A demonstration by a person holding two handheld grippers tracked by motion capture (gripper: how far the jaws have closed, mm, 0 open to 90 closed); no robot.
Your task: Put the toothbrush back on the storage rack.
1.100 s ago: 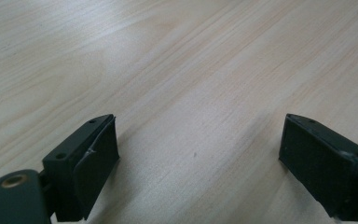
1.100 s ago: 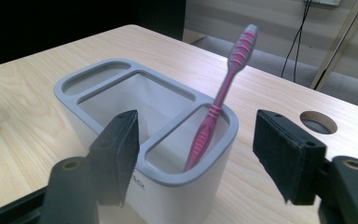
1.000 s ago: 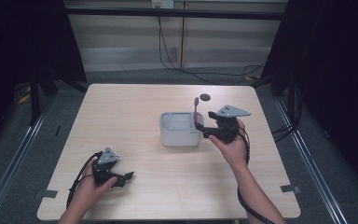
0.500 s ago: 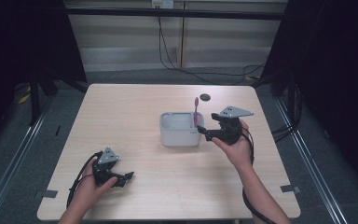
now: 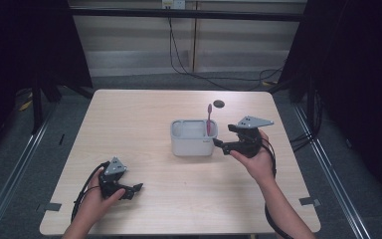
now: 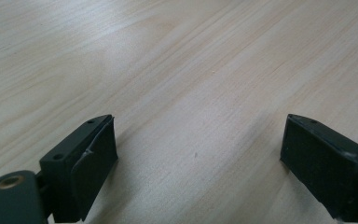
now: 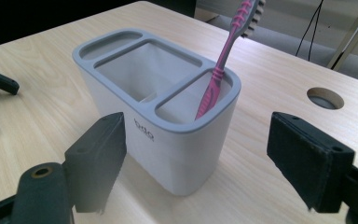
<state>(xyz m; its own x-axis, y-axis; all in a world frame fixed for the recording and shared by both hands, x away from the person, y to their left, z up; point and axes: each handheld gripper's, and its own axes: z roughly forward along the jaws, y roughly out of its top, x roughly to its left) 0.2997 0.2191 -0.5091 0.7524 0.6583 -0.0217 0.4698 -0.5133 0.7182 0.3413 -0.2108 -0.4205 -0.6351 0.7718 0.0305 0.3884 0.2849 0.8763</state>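
Both forearms entering from the bottom of the high view are bare — no sleeves show. The left gripper [image 5: 129, 190], at the lower left of the frame, is black with a grey three-cornered plate on top, and a black cable loops from it toward the bottom edge. The right gripper [image 5: 220, 146], right of centre, is black too, its grey plate larger in the frame and dotted with small holes; a black cable curls beside the wrist. In both gripper views the jaws are matt black blocks with flat rubbery pads, small screw holes along their edges, and a brass-coloured bushing at the lower left corner.
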